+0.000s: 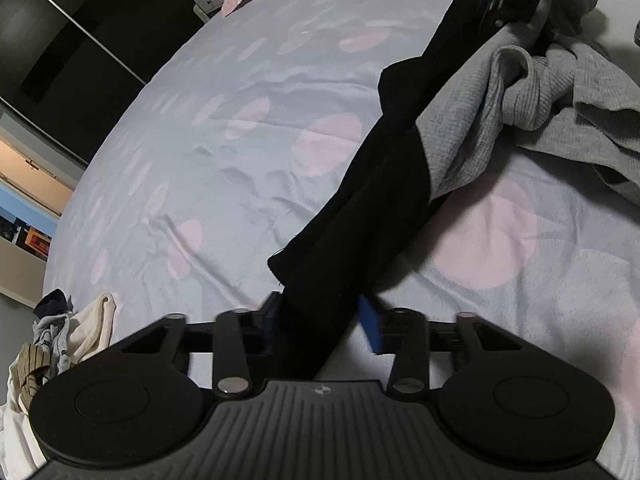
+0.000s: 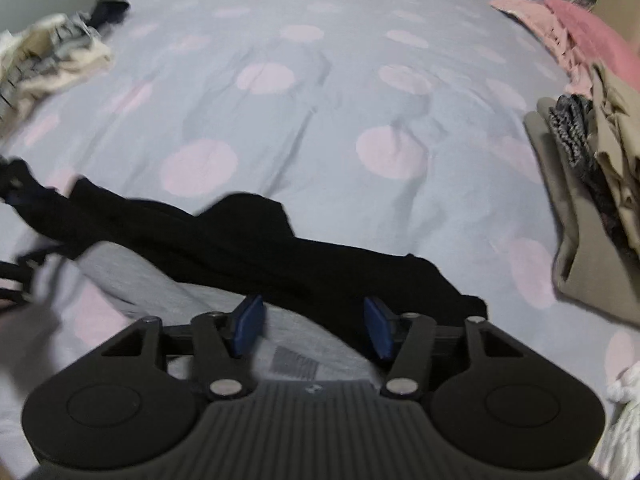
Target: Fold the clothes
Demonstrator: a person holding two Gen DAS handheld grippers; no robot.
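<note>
Black garment (image 1: 360, 184): it is stretched in a long dark band across the spotted bedsheet (image 1: 224, 152), with one end at each gripper.
Left gripper (image 1: 320, 316): the jaws are drawn narrow, with the black cloth running between the blue pads; it appears to be pinched.
Right gripper (image 2: 314, 326): the jaws are held about half wide; the garment's edge lies across their tips, and no pinch is seen.
Risk, grey top: the grey ribbed top (image 1: 532, 96) overlaps the black band, so it may be dragged along if the band is pulled.
Risk, right end: if a lift is begun before the right jaws are closed, that end is likely to be dropped.
Left view only: the overlap with the grey top is shown clearly.
Right view only: a stack of folded clothes (image 2: 588, 184) is seen at the bed's right edge.
</note>
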